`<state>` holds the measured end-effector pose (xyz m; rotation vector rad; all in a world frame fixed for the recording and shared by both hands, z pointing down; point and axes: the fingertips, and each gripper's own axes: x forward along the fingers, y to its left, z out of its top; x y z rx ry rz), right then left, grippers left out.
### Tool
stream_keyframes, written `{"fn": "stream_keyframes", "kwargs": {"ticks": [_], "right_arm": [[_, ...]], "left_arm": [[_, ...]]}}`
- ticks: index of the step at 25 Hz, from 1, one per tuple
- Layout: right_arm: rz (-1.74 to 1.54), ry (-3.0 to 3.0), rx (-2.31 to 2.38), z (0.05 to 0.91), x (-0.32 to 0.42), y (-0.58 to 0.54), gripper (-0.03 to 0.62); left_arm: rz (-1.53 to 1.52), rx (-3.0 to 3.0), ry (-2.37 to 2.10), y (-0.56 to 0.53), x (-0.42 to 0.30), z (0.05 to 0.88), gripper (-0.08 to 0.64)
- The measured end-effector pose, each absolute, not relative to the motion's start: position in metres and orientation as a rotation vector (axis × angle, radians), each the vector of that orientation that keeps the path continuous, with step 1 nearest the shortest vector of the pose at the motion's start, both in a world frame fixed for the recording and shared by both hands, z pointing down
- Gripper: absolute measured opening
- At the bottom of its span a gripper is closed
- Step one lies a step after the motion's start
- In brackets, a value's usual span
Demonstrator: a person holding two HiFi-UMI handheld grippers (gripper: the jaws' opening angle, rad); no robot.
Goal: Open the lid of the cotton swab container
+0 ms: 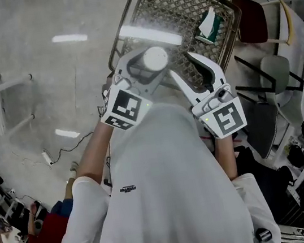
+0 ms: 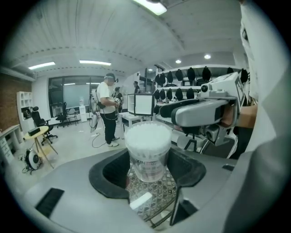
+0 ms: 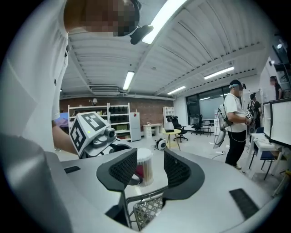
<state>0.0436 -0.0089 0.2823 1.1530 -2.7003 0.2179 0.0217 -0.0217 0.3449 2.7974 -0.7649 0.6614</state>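
Left gripper view is being filled by the container (image 2: 148, 150), which is being clamped upright between the fingers (image 2: 108, 176) of the left gripper (image 2: 149, 169), with its swab-filled top standing above the fingertips. It is being held in the air, and a mesh chair (image 1: 180, 10) is lying well below the fingers. The right gripper (image 3: 150, 169) is being held near it with fingers apart. The container is being seen just ahead of that gap, touched by neither pad. Whether a lid is on cannot be told, as the top is too pale.

Three risks are being judged likely. If the top is being pinched off-centre by the right fingers, the container may be twisted out of the left grip and dropped toward the chair. If a lid is being pulled too sharply, swabs may be spilled. If the left fingers are being squeezed harder, the thin wall may be bent and the lid jammed.
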Motion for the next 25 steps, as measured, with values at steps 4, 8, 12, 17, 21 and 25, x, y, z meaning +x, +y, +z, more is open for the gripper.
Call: {"fn": "stream_keyframes", "kwargs": {"ticks": [4, 8, 12, 17, 21, 25], "right_arm": [[0.148, -2.74, 1.099, 0.263, 0.032, -0.009, 0.161], [0.117, -2.765, 1.066, 0.253, 0.027, -0.008, 0.163], [0.099, -2.776, 1.0, 0.253, 0.021, -0.008, 0.194], [0.12, -2.76, 0.957, 0.259, 0.011, -0.007, 0.238], [0.107, -2.759, 0.95, 0.258, 0.002, -0.012, 0.25], [0.11, -2.745, 0.957, 0.255, -0.003, -0.016, 0.288]], "left_arm": [[0.665, 2.819, -0.812, -0.024, 0.014, 0.325, 0.25], [0.687, 2.824, -0.837, -0.025, 0.01, 0.319, 0.25], [0.697, 2.832, -0.837, -0.028, 0.008, 0.316, 0.25], [0.732, 2.858, -0.803, -0.027, 0.009, 0.315, 0.25], [0.762, 2.869, -0.754, -0.025, 0.012, 0.316, 0.25], [0.774, 2.887, -0.72, -0.022, 0.013, 0.314, 0.25]]}}
